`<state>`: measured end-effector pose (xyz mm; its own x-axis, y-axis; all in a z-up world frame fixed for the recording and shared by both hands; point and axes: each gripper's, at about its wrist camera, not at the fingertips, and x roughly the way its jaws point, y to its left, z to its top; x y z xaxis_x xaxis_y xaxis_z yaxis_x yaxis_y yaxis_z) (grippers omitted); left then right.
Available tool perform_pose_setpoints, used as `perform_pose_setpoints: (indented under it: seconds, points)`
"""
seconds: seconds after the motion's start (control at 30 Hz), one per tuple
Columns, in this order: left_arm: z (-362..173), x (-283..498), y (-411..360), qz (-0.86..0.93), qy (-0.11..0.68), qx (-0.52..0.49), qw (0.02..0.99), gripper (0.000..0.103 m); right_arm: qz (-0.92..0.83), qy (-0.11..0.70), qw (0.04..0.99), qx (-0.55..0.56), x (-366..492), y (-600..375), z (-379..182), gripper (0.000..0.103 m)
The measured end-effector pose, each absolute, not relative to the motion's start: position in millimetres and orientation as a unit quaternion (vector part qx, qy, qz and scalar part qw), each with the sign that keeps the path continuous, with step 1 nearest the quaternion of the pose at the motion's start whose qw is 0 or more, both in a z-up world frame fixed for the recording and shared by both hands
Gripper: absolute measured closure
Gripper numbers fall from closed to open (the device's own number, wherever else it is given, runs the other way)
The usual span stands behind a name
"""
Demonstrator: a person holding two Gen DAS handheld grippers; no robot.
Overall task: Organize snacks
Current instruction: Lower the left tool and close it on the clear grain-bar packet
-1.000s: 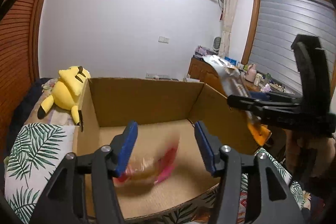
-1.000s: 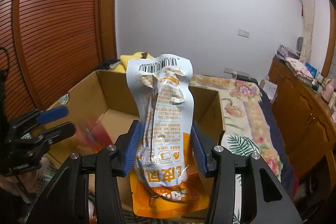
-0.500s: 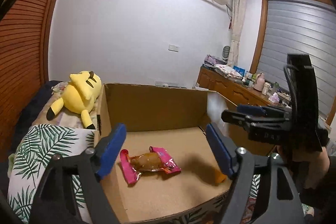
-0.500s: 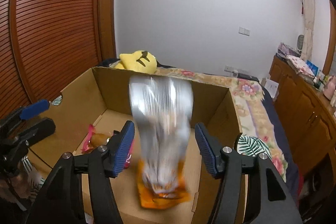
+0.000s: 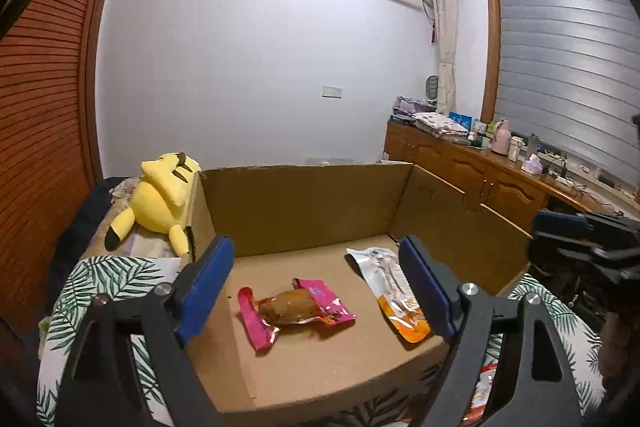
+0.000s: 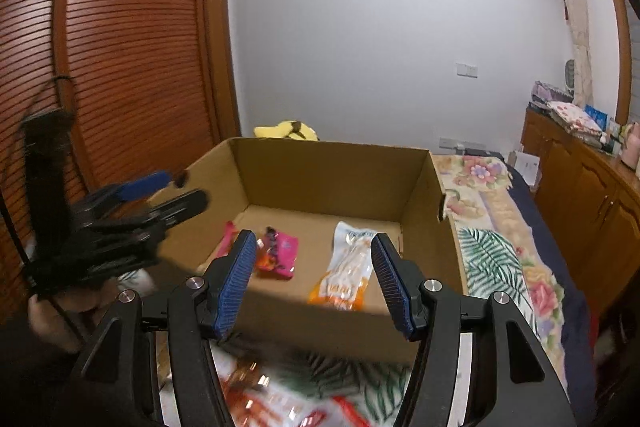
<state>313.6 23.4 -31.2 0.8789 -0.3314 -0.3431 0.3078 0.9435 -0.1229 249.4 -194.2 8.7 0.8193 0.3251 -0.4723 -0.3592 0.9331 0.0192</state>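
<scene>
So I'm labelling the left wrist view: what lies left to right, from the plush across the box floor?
Plush → pink packet → white-and-orange pouch.

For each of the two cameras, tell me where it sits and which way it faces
Left wrist: on the left gripper, jaws opening and empty, facing the cardboard box; right gripper at right.
Right wrist: on the right gripper, open, looking down into the box; left gripper and hand at left.
Shared: pink packet, white-orange pouch, yellow plush.

Yellow plush toy (image 5: 160, 195) lies beside wooden cabinet (image 5: 460, 167).
</scene>
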Motion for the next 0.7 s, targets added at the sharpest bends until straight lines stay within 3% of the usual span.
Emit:
perform_pose_setpoints:
  seconds: [0.37,0.7]
  points:
    - [-24,267,22,-0.162,0.191,-0.001,0.968,0.018,0.182,0.272,0.944,-0.047,202,-216,-11,0.042]
    - [-57,226,40,-0.144,0.247,-0.009,0.958,0.018,0.19,0.317,0.929,-0.02,195,-221,-63,0.042]
